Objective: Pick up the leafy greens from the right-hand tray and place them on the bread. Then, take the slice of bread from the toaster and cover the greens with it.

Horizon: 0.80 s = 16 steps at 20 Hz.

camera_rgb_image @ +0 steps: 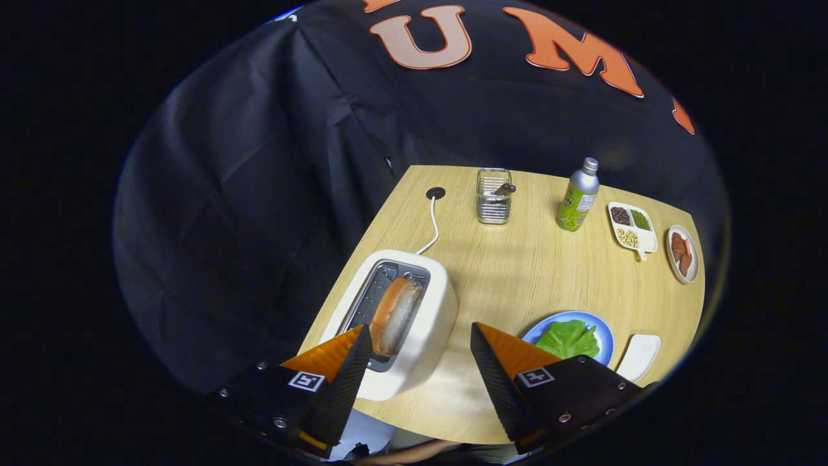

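The fingers [420,336] stand spread apart, holding nothing, just before the toaster [424,323], where the slice of bread [394,315] stands upright in the slot, probably light, soft and crushable, best pinched gently across its broad faces near the top crust

Lower part of the bread slice [394,317] sunk out of sight in the toaster [414,323] slot, blue plate [605,336] near edge covered by a spread gripper [420,343] finger, bread under the greens [569,338] hidden, divided dish [632,226] contents too small to tell
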Each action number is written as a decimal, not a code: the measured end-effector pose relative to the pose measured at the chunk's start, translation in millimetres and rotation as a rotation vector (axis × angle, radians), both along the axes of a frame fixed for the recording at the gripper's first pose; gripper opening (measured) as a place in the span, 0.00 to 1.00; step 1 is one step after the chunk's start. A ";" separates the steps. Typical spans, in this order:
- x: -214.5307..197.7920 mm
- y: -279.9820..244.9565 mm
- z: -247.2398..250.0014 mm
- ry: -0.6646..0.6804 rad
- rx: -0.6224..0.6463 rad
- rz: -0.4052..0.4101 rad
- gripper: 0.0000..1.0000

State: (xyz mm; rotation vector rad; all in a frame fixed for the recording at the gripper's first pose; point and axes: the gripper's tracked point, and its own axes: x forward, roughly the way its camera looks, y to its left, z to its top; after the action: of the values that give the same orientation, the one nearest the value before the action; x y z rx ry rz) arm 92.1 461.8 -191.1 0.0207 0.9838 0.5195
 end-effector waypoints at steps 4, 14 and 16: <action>2.2 24.0 -9.7 0.033 -0.017 0.006 0.92; 17.0 45.1 -45.6 0.144 -0.068 -0.059 0.62; 17.6 43.4 -51.4 0.156 -0.087 -0.071 0.51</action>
State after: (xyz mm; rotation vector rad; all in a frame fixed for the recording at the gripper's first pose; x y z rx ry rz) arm 109.6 505.1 -242.5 0.0185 1.1528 0.4146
